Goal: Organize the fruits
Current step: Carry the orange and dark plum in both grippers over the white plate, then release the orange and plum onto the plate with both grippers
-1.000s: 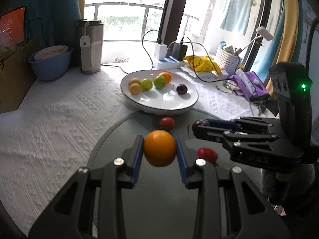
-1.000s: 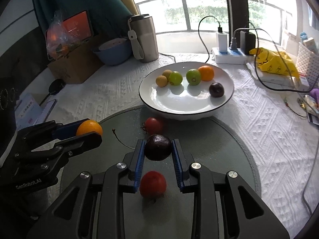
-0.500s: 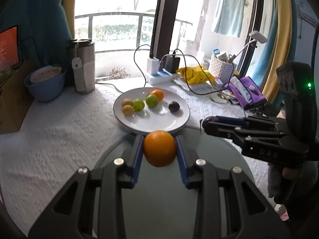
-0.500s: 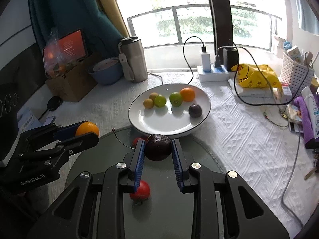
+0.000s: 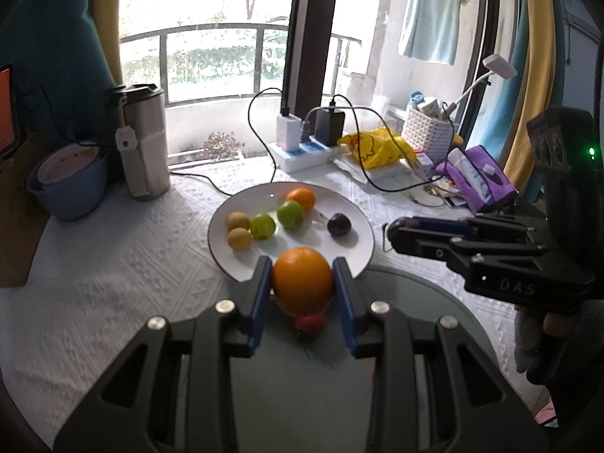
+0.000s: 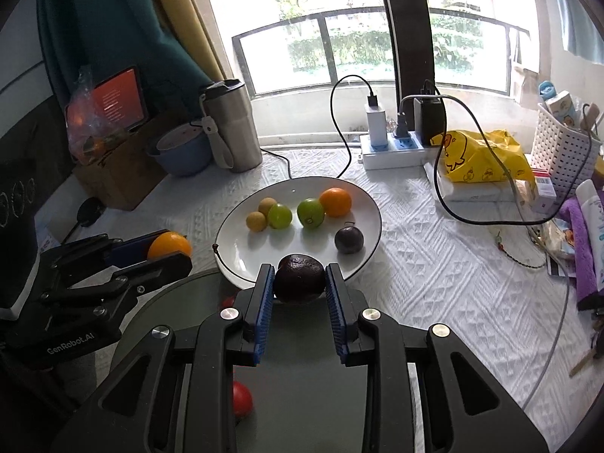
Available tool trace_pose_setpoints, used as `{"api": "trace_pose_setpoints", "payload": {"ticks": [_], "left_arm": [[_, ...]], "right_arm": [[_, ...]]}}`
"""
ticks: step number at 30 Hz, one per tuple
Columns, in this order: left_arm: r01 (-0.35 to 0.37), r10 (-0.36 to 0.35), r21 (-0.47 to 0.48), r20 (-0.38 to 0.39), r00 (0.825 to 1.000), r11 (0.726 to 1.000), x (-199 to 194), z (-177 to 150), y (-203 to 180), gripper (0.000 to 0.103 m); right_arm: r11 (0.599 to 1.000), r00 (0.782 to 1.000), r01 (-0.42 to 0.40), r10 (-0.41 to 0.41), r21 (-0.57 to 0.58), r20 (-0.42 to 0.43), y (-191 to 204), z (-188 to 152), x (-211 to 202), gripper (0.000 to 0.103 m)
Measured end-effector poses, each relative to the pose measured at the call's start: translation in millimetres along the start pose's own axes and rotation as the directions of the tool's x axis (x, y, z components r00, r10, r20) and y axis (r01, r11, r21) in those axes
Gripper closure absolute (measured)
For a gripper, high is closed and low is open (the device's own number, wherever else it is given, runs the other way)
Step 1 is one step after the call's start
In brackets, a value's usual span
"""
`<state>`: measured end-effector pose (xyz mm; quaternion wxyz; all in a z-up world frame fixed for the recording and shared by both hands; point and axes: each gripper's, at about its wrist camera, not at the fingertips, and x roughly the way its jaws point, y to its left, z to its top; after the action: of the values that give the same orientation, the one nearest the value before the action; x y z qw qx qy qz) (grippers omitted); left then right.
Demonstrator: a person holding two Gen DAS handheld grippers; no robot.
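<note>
The near half of the white plate [image 6: 241, 260], at the frame's centre, lies bare, with fruit lined along its far half. A steel tumbler [image 6: 234, 128] and blue bowl [image 6: 181, 151] crowd the upper left; a power strip [image 6: 392, 151] and looping cables [image 6: 445, 173] block the upper right.

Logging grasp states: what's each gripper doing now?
Left gripper: closed on the orange.
Right gripper: closed on the dark fruit.

Both grippers' fingers [image 5: 260, 294] clamped, tilted down
</note>
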<state>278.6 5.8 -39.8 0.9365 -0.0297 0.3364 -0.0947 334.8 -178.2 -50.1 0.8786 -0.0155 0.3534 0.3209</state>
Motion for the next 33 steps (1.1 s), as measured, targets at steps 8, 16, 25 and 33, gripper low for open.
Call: {"api": "trace_pose_setpoints", "payload": {"ticks": [8, 16, 25, 33], "left_arm": [[-0.014, 0.014, 0.002, -0.021, 1.000, 1.000, 29.7, 7.5, 11.0, 0.069], [-0.025, 0.025, -0.017, -0.053, 0.998, 1.000, 53.8, 6.7, 23.9, 0.069], [-0.015, 0.010, -0.058, -0.093, 0.996, 0.998, 71.2, 2.7, 35.0, 0.068], [-0.022, 0.015, -0.085, -0.079, 0.997, 0.996, 63.6, 4.7, 38.0, 0.068]], "right_arm": [[1.000, 0.999, -0.009, 0.010, 0.012, -0.039, -8.9, 6.3, 29.5, 0.074], [1.000, 0.997, -0.022, 0.021, -0.005, -0.078, -5.8, 6.9, 55.4, 0.074], [1.000, 0.994, -0.005, 0.004, -0.008, -0.112, -6.5, 4.7, 71.0, 0.074], [1.000, 0.992, 0.028, -0.029, -0.011, -0.119, -1.5, 5.3, 72.0, 0.073]]}}
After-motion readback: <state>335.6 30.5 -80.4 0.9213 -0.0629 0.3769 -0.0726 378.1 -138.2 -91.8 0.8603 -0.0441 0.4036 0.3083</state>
